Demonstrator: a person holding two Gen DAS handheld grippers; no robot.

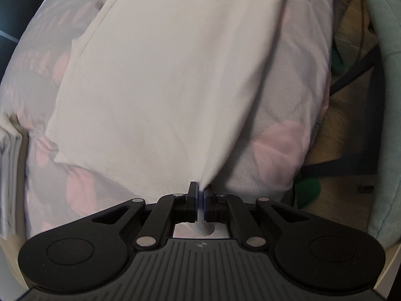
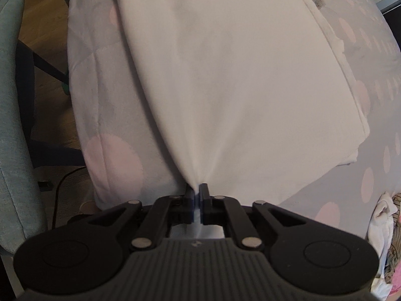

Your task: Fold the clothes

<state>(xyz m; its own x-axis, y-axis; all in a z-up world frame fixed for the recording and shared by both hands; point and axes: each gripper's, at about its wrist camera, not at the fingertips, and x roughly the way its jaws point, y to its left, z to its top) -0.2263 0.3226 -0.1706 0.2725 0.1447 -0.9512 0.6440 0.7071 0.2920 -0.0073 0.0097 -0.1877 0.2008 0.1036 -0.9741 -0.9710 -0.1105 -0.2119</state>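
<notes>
Nearest in the left wrist view: left gripper (image 1: 201, 192), black fingers (image 1: 192, 195) clenched on a pinched corner of the white, smooth-fabric garment (image 1: 160, 87), a tuft of cloth poking back between the pads. Same in the right wrist view: right gripper (image 2: 197, 193), fingers (image 2: 205, 195) clamped on another corner of the same garment (image 2: 225, 75), fabric bunched at the tips and showing through behind them.

From each pair of fingers, cloth fanning straight ahead and away in taut creases, then settling flat. Garment resting on the pale quilted bed cover with pink spots (image 1: 280, 145), long axis running forward from the fingers in both views. Held corners apparently at the two ends of the near edge; rest of the piece lying beyond. Neither hand clearly nearer; both at the same edge.

Further out in the right wrist view, a hemmed side edge and a small label (image 2: 317, 1) near the far right of the garment. Beside the bed, wooden floor (image 2: 40, 17) and a pale teal cushioned seat (image 2: 10, 100). At the lower right corner, a heap of other clothes (image 2: 386, 225).

Likely next: carrying the near edge forward over the far part, both corners level and together, to keep the fold square.
</notes>
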